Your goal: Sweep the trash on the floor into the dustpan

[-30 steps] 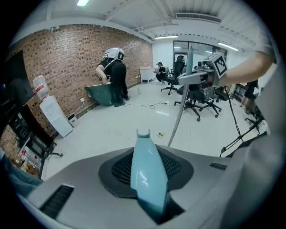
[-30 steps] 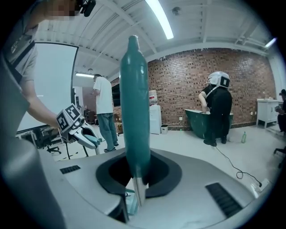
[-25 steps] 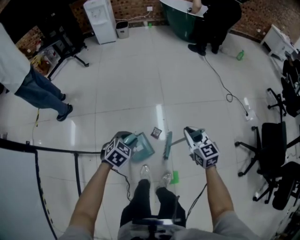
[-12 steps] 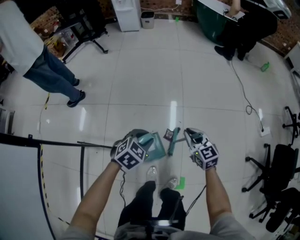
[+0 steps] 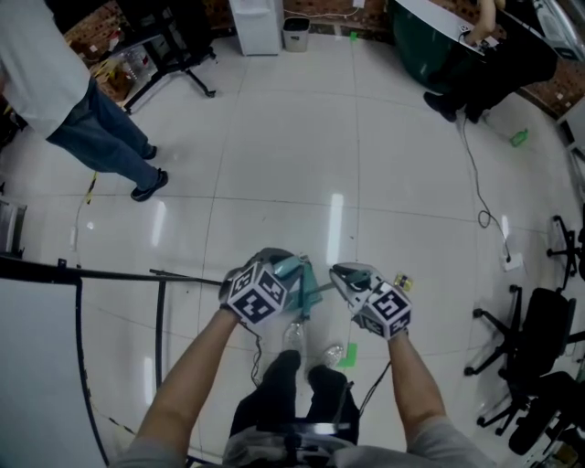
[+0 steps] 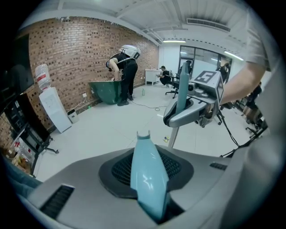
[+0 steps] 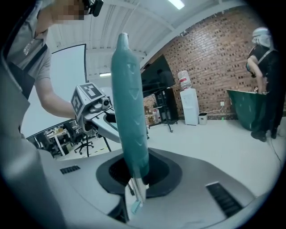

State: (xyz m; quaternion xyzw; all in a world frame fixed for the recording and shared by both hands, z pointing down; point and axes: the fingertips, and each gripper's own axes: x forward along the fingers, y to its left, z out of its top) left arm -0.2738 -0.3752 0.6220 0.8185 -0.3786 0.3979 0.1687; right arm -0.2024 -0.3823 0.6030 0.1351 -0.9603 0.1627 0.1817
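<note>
The left gripper [image 5: 279, 265] is closed on the pale blue handle of the dustpan [image 5: 300, 274], low over the glossy white tiled floor [image 5: 274, 137]. The right gripper [image 5: 343, 277] clamps the teal brush [image 7: 129, 112]. A small scrap [image 5: 403, 283] lies just beside it. A brick wall [image 6: 80, 53], a water dispenser [image 5: 256, 23] and office chairs [image 5: 539, 320] stand around.

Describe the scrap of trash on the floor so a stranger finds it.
Look at the white tiled floor in the head view. Right of the right gripper lies the trash: one small dark square scrap, unlike the green mark by the shoes.
</note>
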